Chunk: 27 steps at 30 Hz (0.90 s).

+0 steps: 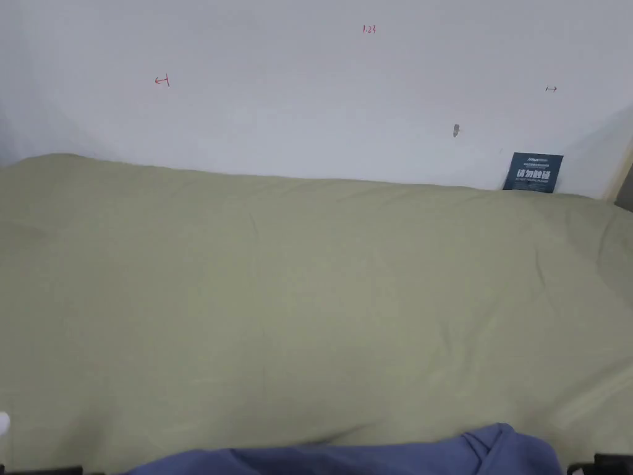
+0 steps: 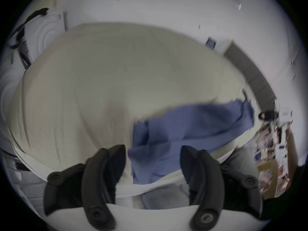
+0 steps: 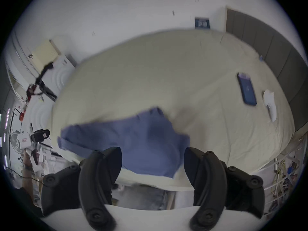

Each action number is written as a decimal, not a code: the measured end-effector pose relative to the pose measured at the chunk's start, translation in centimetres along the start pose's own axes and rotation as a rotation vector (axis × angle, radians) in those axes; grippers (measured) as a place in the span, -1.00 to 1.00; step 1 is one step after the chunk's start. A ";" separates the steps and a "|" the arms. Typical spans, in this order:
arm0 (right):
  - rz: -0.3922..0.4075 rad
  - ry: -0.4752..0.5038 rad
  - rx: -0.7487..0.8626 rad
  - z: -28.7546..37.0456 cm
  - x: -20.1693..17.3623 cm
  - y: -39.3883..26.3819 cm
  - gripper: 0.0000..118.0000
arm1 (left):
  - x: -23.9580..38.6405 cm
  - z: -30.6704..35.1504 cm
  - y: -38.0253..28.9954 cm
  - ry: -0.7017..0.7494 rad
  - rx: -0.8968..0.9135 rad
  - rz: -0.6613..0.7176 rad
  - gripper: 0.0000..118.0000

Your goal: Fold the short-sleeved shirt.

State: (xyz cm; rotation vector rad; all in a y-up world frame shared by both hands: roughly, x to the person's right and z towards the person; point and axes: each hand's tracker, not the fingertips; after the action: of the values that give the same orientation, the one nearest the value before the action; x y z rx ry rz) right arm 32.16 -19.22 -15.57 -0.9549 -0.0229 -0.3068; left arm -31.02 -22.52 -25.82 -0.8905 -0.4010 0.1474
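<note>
- I am looking at a bed [image 1: 309, 297] covered in a pale green sheet, lying smooth with a few soft creases, running up against a plain white wall [image 1: 309, 111].
- A dark blue sign [image 1: 533, 172] is leaning where the wall is meeting the sheet, and a grey padded headboard [image 3: 275, 51] is bordering the bed's right side.
- The blue short-sleeved shirt [image 3: 133, 139] is lying crumpled at the near edge of the bed, its soft cloth bunching into folds.
- My left gripper [image 2: 153, 158] is hovering over the shirt with both jaws spread wide, gripping nothing.
- My right gripper [image 3: 152, 158] is hanging the same way, its 2 black curved jaws wide apart, holding nothing.
- A dark phone [image 3: 247, 88] and a white object [image 3: 270, 104] are resting on the sheet, well apart from the shirt.
</note>
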 end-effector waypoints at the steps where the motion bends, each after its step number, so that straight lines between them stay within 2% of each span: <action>1: 0.012 0.007 0.057 1.7 -1.6 0.7 0.41 | 0.7 1.2 1.1 -0.019 0.073 0.003 0.38; 3: 0.040 0.012 0.141 3.6 -4.1 2.4 0.43 | 3.2 3.2 3.6 -0.067 0.141 0.006 0.38; 7: 0.166 -0.043 0.257 3.8 -10.0 3.5 0.43 | 9.5 3.1 6.0 -0.099 0.213 -0.077 0.38; 10: 0.162 -0.070 0.255 1.4 -13.7 1.5 0.42 | 13.6 -0.3 4.7 -0.002 0.236 -0.102 0.38; 11: 0.157 -0.068 0.255 0.6 -14.8 0.4 0.38 | 15.0 -1.3 3.8 0.044 0.243 -0.104 0.36; 12: 0.157 -0.069 0.260 0.0 -15.8 -0.7 0.24 | 15.5 -2.5 3.0 0.077 0.238 -0.113 0.32; 13: 0.160 -0.068 0.274 -1.1 -16.1 -2.0 -0.01 | 16.4 -3.5 1.8 0.109 0.224 -0.106 0.16; 14: 0.169 -0.072 0.272 -1.7 -16.9 -3.2 -0.60 | 17.2 -4.3 0.7 0.120 0.218 -0.097 -0.39; 15: 0.192 -0.123 0.263 -2.4 -17.7 -4.3 -0.95 | 17.8 -4.8 -0.7 0.120 0.221 -0.098 -0.90; 16: 0.210 -0.155 0.264 -2.9 -18.2 -5.4 -0.96 | 18.1 -5.3 -1.7 0.123 0.217 -0.104 -1.00; 18: 0.276 -0.157 0.255 -4.4 -18.3 -7.9 -0.98 | 18.8 -6.2 -4.1 0.140 0.197 -0.133 -1.00; 21: 0.234 -0.103 0.234 -5.4 -18.4 -10.0 -0.98 | 19.5 -6.4 -6.2 0.155 0.161 -0.154 -1.00; 27: 0.249 -0.101 0.222 -5.8 -18.9 -9.8 -0.98 | 20.0 -5.9 -6.4 0.149 0.151 -0.163 -1.00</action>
State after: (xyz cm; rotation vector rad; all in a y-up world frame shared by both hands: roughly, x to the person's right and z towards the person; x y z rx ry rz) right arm 10.74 -24.48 -14.03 -0.7422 -0.0298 -0.0244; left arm -10.66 -25.03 -18.55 -0.7119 -0.3172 -0.0381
